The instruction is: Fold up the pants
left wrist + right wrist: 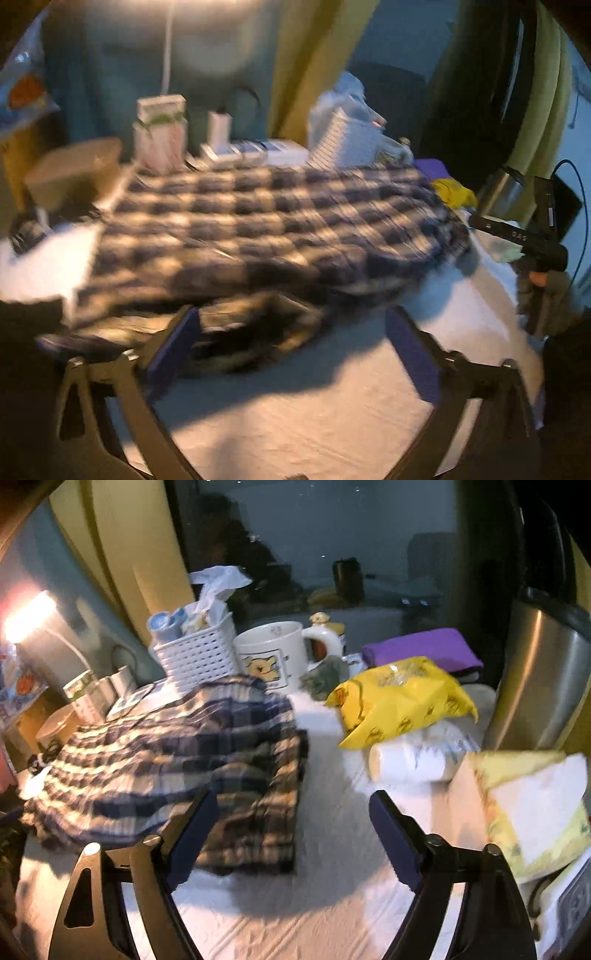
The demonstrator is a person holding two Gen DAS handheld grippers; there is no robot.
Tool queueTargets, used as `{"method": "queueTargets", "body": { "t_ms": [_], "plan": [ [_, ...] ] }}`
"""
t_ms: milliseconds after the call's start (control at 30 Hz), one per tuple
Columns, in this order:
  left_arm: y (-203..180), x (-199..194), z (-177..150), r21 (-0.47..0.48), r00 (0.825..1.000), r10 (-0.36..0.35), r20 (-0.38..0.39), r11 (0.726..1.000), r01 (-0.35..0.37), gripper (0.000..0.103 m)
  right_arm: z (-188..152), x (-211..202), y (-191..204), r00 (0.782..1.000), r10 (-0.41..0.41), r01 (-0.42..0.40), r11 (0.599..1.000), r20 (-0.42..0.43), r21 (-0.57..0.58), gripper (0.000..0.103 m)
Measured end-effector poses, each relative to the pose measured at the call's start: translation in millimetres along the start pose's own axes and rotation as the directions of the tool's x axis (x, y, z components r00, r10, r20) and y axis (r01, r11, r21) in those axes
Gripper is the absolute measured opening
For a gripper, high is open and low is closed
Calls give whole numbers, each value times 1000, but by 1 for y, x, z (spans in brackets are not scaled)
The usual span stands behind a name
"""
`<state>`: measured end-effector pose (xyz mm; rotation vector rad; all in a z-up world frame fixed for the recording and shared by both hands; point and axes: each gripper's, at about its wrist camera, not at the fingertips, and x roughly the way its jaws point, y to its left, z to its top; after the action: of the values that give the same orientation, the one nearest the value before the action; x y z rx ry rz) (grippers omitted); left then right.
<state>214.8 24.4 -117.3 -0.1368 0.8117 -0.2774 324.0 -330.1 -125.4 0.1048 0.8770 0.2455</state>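
Blue-and-cream plaid pants lie spread and rumpled on a table covered with a white cloth. The left wrist view is blurred. My left gripper hovers open at the near edge of the pants, its left finger over the dark hem and nothing between the pads. In the right wrist view the pants lie to the left. There my right gripper stands open by their right edge, its left finger over the fabric and its right finger over bare cloth. A hand holds the right gripper's body at the far right.
Along the back stand a white basket, a mug, small boxes and a brown bowl. On the right lie a yellow bag, a white roll, a tissue pack, purple cloth and a steel canister.
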Motion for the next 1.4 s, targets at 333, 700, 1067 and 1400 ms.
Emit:
{"method": "queueTargets", "body": {
  "t_ms": [333, 700, 1067, 1400],
  "plan": [
    [2, 29, 0, -117, 999, -2, -43, 993, -3, 64, -7, 14, -3, 989, 141, -139, 989, -41, 45, 66],
    [7, 43, -5, -184, 997, 56, -59, 981, -66, 4, -17, 37, 9, 982, 124, -123, 992, -142, 21, 30],
    [-13, -1, -28, -185, 998, 26, -63, 982, -37, 3, -8, -4, 17, 992, 80, -95, 981, -95, -169, 27],
    [-33, -12, -64, -173, 989, -17, -148, 985, -8, 4, -25, -26, 1, 994, -29, 3, 971, -104, -237, 27]
  ]
}}
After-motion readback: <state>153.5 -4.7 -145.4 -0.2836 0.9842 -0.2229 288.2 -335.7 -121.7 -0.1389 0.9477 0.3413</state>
